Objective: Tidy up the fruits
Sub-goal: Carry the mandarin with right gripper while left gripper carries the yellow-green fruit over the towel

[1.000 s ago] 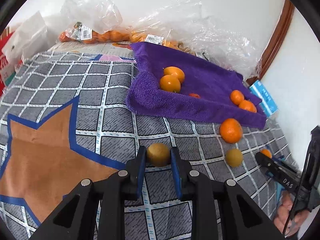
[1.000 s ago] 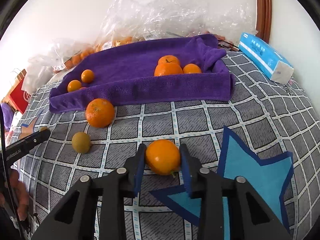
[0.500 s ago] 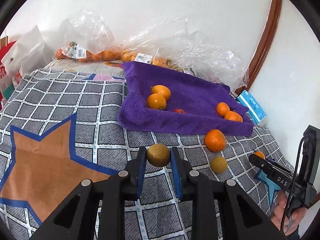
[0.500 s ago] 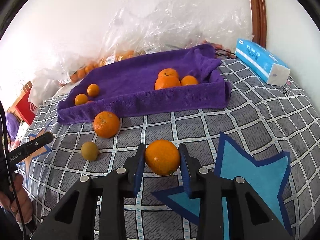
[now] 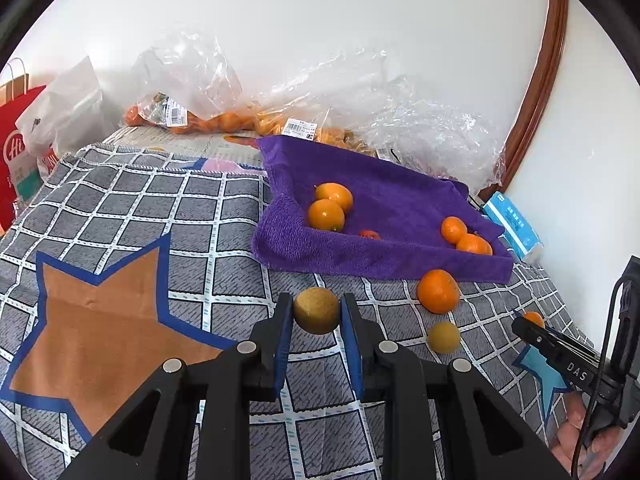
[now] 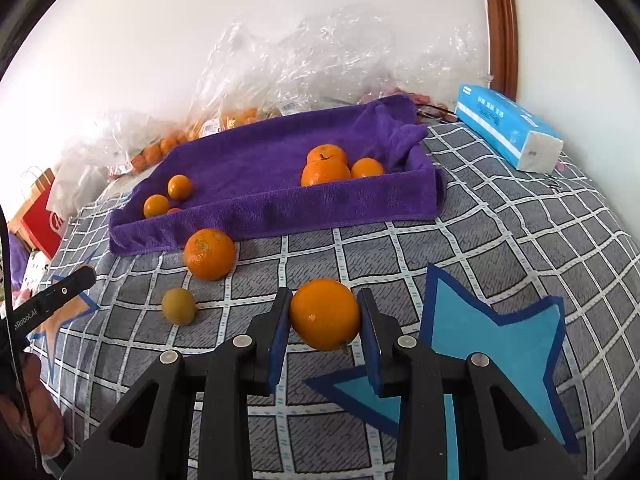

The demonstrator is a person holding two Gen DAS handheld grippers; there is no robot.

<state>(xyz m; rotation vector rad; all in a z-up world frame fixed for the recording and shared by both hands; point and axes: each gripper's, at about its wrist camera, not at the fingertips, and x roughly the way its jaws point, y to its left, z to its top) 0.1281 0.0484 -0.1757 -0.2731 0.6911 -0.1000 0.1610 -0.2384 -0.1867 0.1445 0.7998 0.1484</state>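
Note:
My left gripper is shut on a small brownish-yellow fruit, held above the checked cloth. In the right wrist view my right gripper is shut on an orange, also lifted off the cloth. Beyond both lies a purple towel tray with several oranges in two groups. In front of it on the cloth lie a loose orange and a second brownish fruit. The right gripper shows at the left wrist view's right edge.
Clear plastic bags of oranges lie along the wall behind the tray. A blue tissue pack lies at the right, a red paper bag at the left. A brown door frame stands in the corner.
Both grippers have tilted up with their fruits still gripped, so the tray and wall sit lower in both views. The loose fruits on the cloth have stayed put.

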